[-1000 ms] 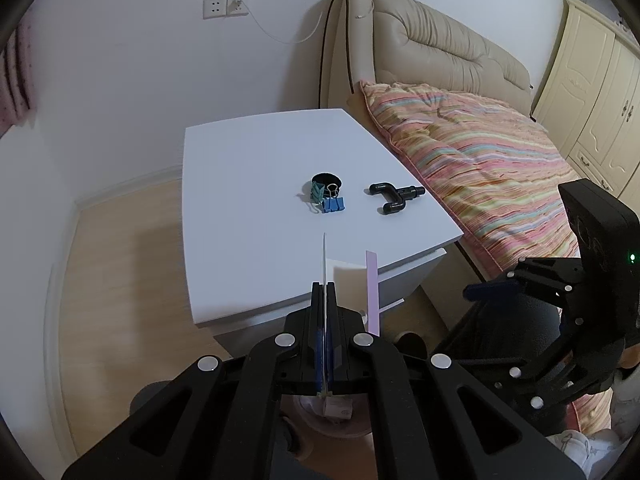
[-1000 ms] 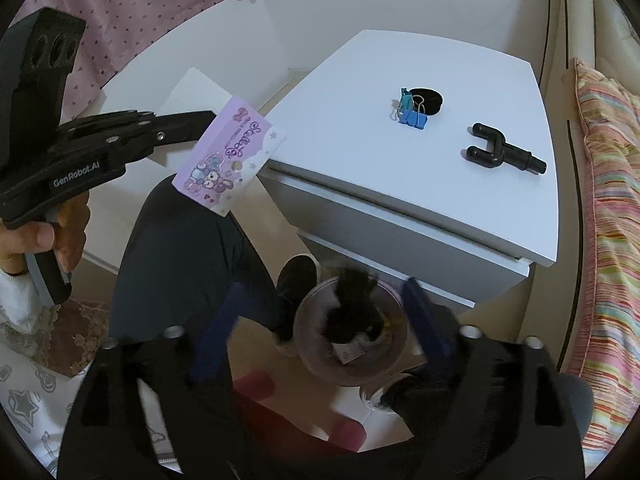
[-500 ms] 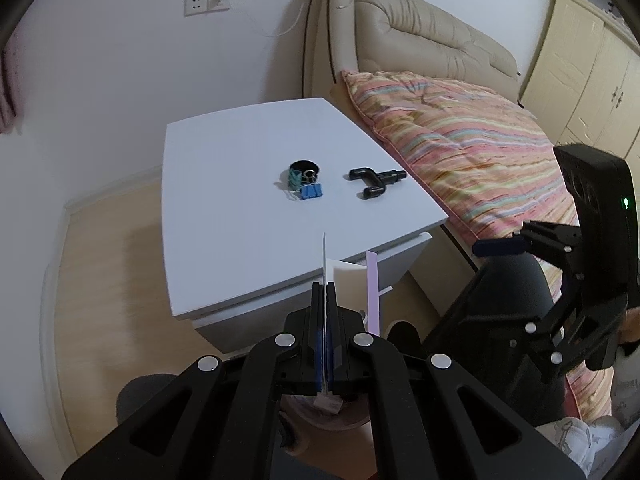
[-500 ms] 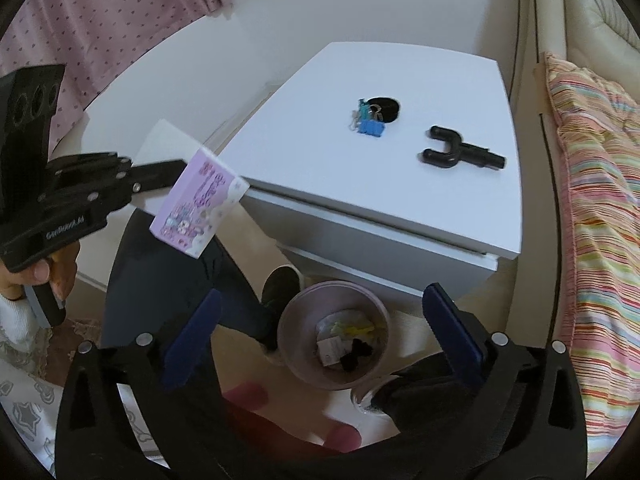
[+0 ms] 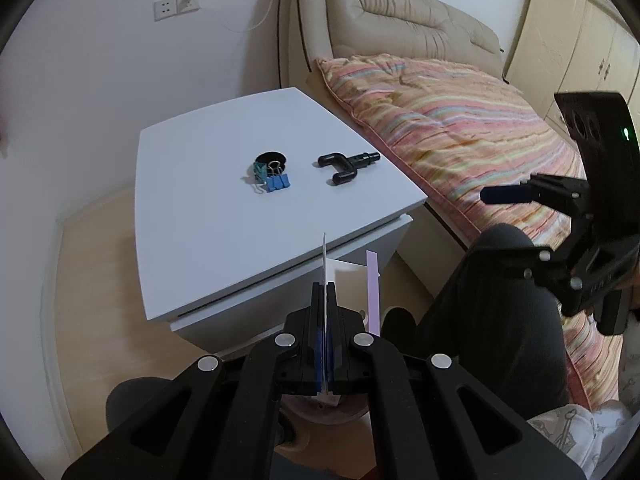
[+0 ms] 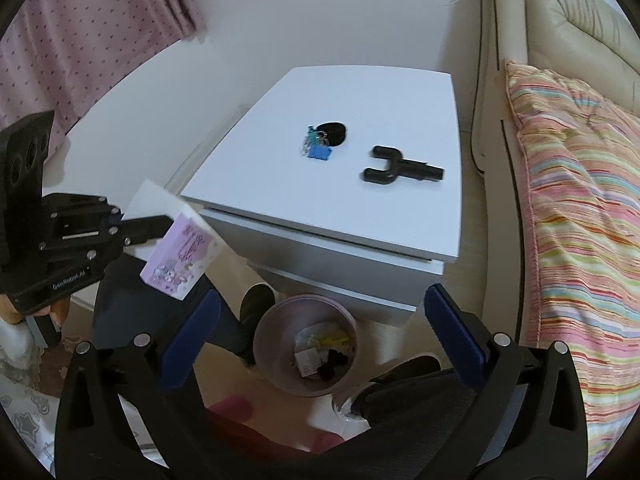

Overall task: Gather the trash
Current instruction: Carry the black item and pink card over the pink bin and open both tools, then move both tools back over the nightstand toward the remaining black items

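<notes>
My left gripper (image 5: 325, 292) is shut on a small purple and white paper box (image 6: 180, 256), held in the air left of and above the bin; in the left wrist view the box (image 5: 352, 280) shows edge-on. The pink round trash bin (image 6: 268, 340) stands on the floor in front of the white nightstand (image 6: 340, 208) and holds several scraps. My right gripper (image 6: 320, 320) is open and empty above the bin; it also shows in the left wrist view (image 5: 504, 194). On the nightstand lie binder clips (image 5: 272, 180) with a black ring, and a black U-shaped piece (image 5: 344, 162).
A bed with a striped quilt (image 5: 460, 120) stands right of the nightstand. A pink curtain (image 6: 80, 32) hangs at the left. The person's dark-trousered legs (image 5: 492, 320) are close by the bin. A wall socket (image 5: 176, 2) is behind the nightstand.
Both grippers have risen and pulled back from the nightstand. The right gripper's jaws have spread wide. The left gripper still holds the box, now lower and nearer the bin.
</notes>
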A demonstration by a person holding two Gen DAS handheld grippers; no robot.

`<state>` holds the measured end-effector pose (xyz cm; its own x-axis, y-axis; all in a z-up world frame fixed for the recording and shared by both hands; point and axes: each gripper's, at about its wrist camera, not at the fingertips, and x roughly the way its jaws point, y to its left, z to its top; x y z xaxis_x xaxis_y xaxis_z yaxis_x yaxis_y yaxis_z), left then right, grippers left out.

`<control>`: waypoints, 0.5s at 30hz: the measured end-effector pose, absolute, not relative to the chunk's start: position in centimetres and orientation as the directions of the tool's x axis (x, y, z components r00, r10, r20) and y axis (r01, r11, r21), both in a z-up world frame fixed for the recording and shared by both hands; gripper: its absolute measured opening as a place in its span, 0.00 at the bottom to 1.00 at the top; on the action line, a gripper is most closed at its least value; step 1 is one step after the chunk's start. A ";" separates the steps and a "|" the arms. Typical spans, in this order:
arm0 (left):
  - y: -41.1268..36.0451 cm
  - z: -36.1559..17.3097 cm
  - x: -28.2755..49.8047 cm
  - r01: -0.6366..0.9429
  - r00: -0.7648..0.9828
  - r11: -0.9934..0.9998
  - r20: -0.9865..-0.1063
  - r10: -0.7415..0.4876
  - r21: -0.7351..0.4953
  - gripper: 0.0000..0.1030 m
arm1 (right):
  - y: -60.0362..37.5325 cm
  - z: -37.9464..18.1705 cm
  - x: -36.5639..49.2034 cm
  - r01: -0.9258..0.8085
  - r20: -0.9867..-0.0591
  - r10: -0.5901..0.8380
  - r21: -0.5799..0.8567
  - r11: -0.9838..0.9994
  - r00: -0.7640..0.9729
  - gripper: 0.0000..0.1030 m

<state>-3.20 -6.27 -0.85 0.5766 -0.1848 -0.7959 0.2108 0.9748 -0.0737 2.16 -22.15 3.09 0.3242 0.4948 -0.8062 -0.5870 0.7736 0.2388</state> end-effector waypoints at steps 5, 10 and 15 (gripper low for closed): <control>-6.8 -1.1 -3.2 0.221 0.564 0.973 -0.805 -0.185 -0.069 0.03 | -22.7 3.0 2.4 -0.575 -0.801 0.502 0.254 0.778 0.326 0.97; -6.8 -1.6 -3.1 0.220 0.547 0.972 -0.815 -0.189 -0.078 0.30 | -22.9 2.8 2.6 -0.570 -0.800 0.506 0.263 0.778 0.322 0.97; -6.4 -1.7 -3.1 0.202 0.568 0.975 -0.801 -0.189 -0.086 0.86 | -22.9 2.6 2.7 -0.567 -0.803 0.504 0.266 0.780 0.318 0.97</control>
